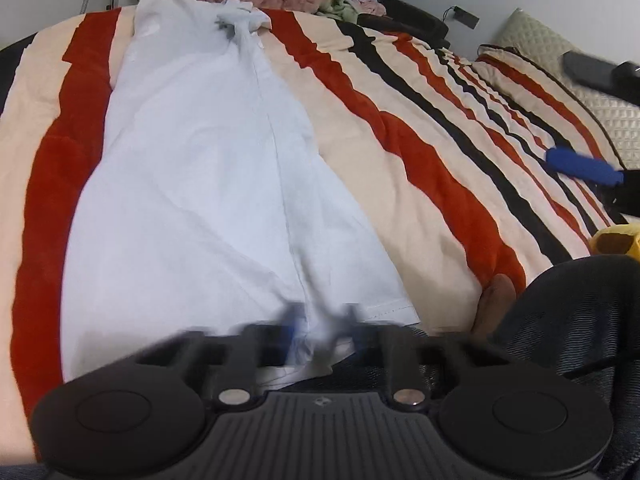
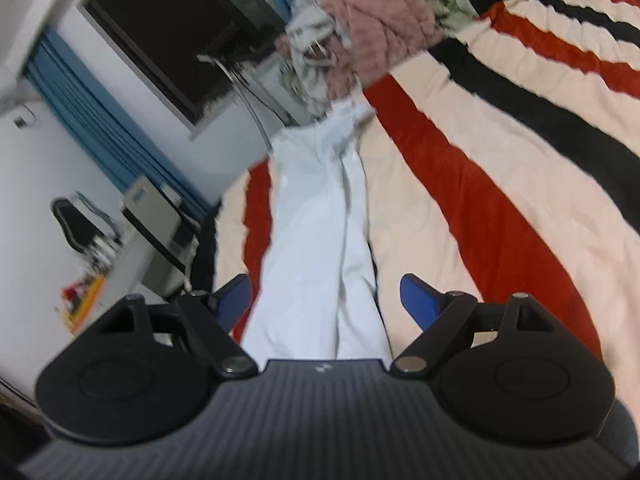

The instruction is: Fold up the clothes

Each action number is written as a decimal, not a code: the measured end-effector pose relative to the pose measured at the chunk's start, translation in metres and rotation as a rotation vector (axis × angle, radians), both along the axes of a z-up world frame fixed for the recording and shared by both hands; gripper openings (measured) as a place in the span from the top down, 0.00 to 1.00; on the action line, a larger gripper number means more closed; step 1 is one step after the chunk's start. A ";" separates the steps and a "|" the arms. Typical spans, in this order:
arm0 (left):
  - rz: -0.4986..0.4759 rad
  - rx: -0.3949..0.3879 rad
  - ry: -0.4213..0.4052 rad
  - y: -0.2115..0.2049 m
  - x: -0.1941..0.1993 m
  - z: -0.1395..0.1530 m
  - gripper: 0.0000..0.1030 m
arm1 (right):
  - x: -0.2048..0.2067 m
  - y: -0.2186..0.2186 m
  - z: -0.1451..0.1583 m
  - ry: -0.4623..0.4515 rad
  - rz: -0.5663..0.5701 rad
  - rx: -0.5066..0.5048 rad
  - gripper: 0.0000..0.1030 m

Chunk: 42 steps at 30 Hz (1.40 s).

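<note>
Left claw point(image 1: 320, 326) fingertips blurred over garment point(image 1: 208, 184) hem

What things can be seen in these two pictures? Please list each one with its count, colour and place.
garment: one, pale blue-white, laid out long on the blanket, near hem at the left gripper.
blanket: one, cream with red and black stripes, covers the bed.
clothes pile: one heap, pink, grey and pale green, at the far end beyond the garment.
pillow: one, cream quilted, far right.
curtain: blue, along the wall beside the dark window.
left gripper: black, blurred, fingers close together around the hem.
right gripper: black with blue fingers, spread wide, above the garment.
</note>
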<state>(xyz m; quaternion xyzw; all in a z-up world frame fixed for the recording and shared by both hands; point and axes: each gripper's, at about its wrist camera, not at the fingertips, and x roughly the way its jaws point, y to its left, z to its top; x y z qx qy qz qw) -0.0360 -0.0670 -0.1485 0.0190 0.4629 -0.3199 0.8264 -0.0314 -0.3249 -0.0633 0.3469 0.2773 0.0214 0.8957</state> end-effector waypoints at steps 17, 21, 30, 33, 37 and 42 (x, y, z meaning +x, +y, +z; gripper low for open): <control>0.026 -0.182 0.212 -0.006 0.013 0.001 0.74 | 0.046 0.006 -0.055 0.240 0.062 0.148 0.19; 0.067 -0.254 0.287 0.042 0.024 0.011 0.45 | 0.068 0.013 -0.068 0.317 0.111 0.173 0.23; 0.432 -0.319 0.331 0.134 0.075 0.005 0.32 | 0.089 0.038 -0.091 0.459 0.122 0.086 0.31; 0.504 -0.264 0.377 0.140 0.088 -0.011 0.33 | 0.091 0.046 -0.095 0.493 0.133 0.050 0.31; 0.456 -0.241 0.391 0.133 0.086 -0.015 0.33 | 0.092 0.058 -0.105 0.536 0.221 0.085 0.31; 0.377 -0.247 0.441 0.119 0.069 -0.018 0.65 | 0.079 0.069 -0.108 0.524 0.277 0.151 0.49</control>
